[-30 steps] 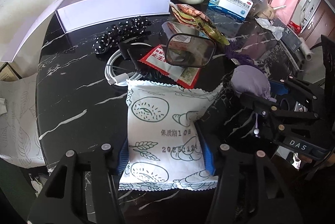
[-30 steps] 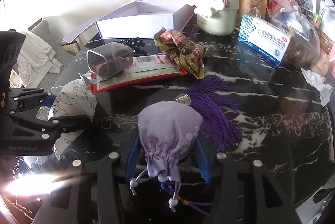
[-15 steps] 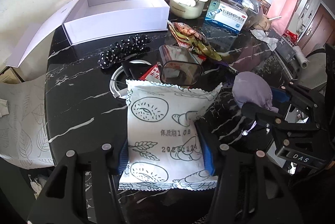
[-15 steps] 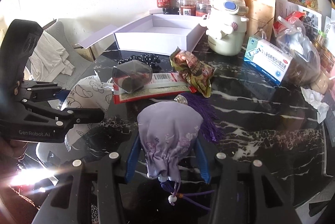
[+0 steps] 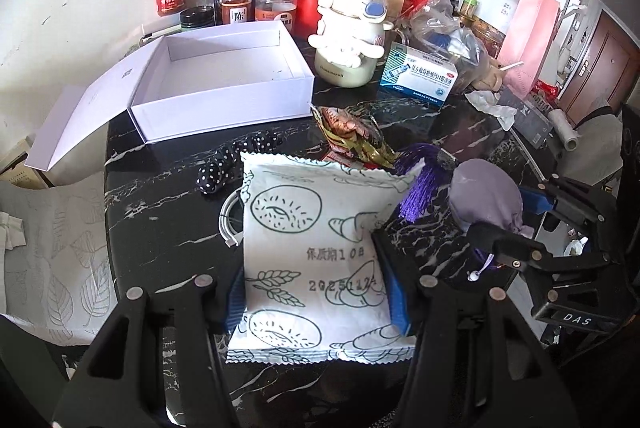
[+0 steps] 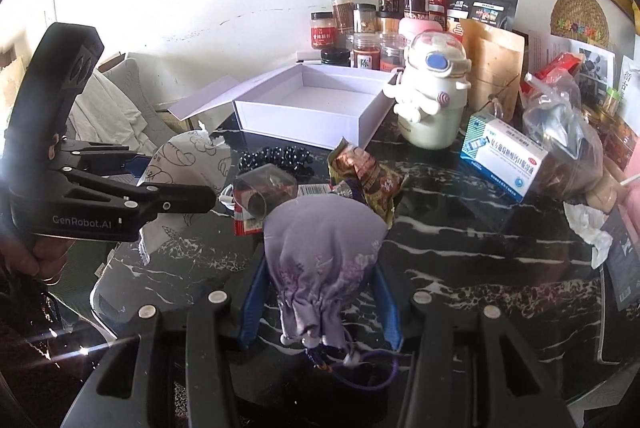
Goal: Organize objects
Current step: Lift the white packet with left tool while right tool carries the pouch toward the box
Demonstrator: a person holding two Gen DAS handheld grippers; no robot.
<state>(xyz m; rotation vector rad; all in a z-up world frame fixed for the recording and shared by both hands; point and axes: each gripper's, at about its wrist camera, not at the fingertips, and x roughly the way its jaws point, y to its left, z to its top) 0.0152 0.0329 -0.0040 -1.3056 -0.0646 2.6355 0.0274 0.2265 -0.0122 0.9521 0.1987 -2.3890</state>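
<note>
Since both of your hands are loaded at once, read each line below as where a thing sits and why.

Left gripper (image 5: 316,292): your jaws pinch the white snack packet (image 5: 316,248) across its lower half, blue pads on its two side edges, so the sealed top stands free and the packet stays flat instead of folding.

Right gripper (image 6: 320,304): your jaws pinch the lilac drawstring pouch (image 6: 322,252) just above its gathered neck; that is the narrow, firm part, so the soft body bulges ahead of the pads and cannot slide through.

Cords and tassel: the pouch's cords hang loose behind the pads, and its purple tassel (image 5: 416,184) trails below, likely to snag on clutter if you travel low.

Both loads: they appear lifted clear of the black marble counter (image 5: 160,212), held side by side and near each other without touching.

White box (image 5: 224,76): it lies open and empty at the far side of the counter, lid folded out to the left, the likely home for both items.

Left on the counter: the polka-dot scrunchie (image 5: 236,160), white cable (image 5: 230,216), crumpled brown wrapper (image 6: 366,176), small clear cup (image 6: 266,190) and red sachet (image 6: 248,224) lie between you and the box, so carry high over them.

Progress: early, I judge, as nothing is boxed yet.
</note>
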